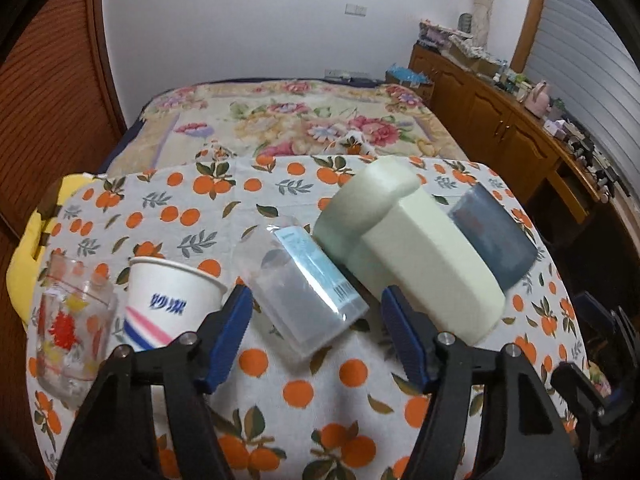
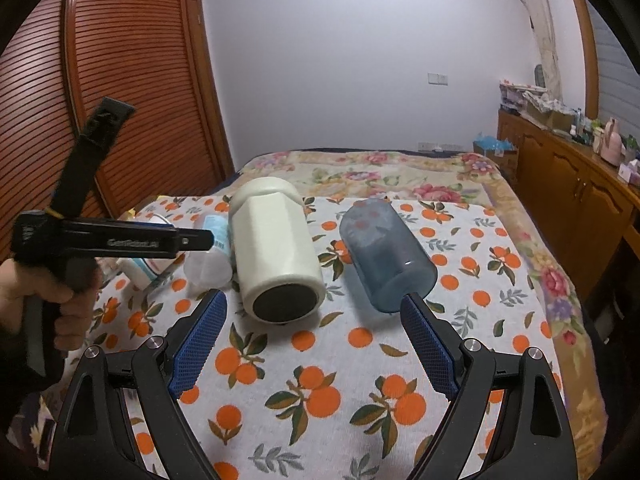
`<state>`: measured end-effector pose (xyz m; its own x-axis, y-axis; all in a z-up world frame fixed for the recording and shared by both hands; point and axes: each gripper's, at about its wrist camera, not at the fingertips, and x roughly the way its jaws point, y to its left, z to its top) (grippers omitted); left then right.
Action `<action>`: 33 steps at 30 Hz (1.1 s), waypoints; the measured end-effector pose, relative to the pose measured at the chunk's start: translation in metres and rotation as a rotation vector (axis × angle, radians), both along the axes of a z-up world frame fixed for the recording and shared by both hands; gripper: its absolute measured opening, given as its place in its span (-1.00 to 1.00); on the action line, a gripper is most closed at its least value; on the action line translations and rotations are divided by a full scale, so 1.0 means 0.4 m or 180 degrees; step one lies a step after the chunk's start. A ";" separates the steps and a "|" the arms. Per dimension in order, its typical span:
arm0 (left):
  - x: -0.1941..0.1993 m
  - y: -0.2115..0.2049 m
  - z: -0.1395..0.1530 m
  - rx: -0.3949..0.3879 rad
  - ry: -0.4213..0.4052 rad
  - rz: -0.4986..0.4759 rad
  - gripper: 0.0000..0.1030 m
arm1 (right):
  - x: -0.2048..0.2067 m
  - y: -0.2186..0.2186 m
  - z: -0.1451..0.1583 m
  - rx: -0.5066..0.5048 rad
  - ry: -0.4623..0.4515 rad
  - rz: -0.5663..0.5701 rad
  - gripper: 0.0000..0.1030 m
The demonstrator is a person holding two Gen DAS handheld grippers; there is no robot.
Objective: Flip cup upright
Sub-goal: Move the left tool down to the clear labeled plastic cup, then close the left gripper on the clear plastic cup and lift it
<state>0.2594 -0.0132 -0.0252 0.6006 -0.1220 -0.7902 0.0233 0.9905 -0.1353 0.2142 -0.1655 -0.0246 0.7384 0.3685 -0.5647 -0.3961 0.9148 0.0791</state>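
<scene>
Three cups lie on their sides on the orange-print tablecloth (image 1: 304,392): a clear plastic cup with a label (image 1: 308,292), a pale green cup (image 1: 416,256) and a blue translucent cup (image 1: 494,236). In the right wrist view the clear cup (image 2: 210,252), the green cup (image 2: 276,248) with its dark base toward me, and the blue cup (image 2: 384,256) lie ahead. My left gripper (image 1: 316,304) is open, just short of the clear cup. My right gripper (image 2: 314,308) is open, its fingertips flanking the green cup's base. The left gripper's body (image 2: 112,240) shows at left.
An upright white paper cup (image 1: 168,308) and a patterned clear glass (image 1: 72,320) stand at the table's left. A bed with a floral cover (image 1: 288,120) lies behind the table. Wooden cabinets (image 1: 500,120) run along the right; a slatted wooden door (image 2: 132,92) is at left.
</scene>
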 end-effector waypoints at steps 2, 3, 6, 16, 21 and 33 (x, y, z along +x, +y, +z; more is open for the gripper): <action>0.016 0.001 -0.013 -0.0004 0.0083 0.0020 0.31 | 0.005 -0.001 -0.004 0.0011 0.0014 0.0003 0.75; 0.023 0.005 -0.021 -0.0011 0.0116 0.0031 0.31 | 0.006 0.000 -0.005 0.0015 0.0023 0.0003 0.75; 0.033 0.005 -0.038 -0.0028 0.0198 0.0038 0.31 | 0.010 -0.003 -0.007 0.0050 0.0040 0.0004 0.75; 0.043 0.004 -0.066 0.0045 0.0269 0.0054 0.32 | 0.002 -0.003 -0.001 0.0115 0.0021 0.0018 0.75; 0.042 -0.002 -0.073 0.0177 0.0299 0.0033 0.32 | -0.005 -0.001 0.004 0.0123 -0.0003 0.0019 0.75; -0.006 0.003 -0.031 0.0329 0.0139 -0.0076 0.12 | -0.018 -0.004 0.011 0.0176 -0.0025 0.0016 0.75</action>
<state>0.2568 -0.0119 -0.0376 0.5631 -0.0526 -0.8247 0.0435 0.9985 -0.0340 0.2069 -0.1669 -0.0203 0.7409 0.4027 -0.5375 -0.4014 0.9071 0.1264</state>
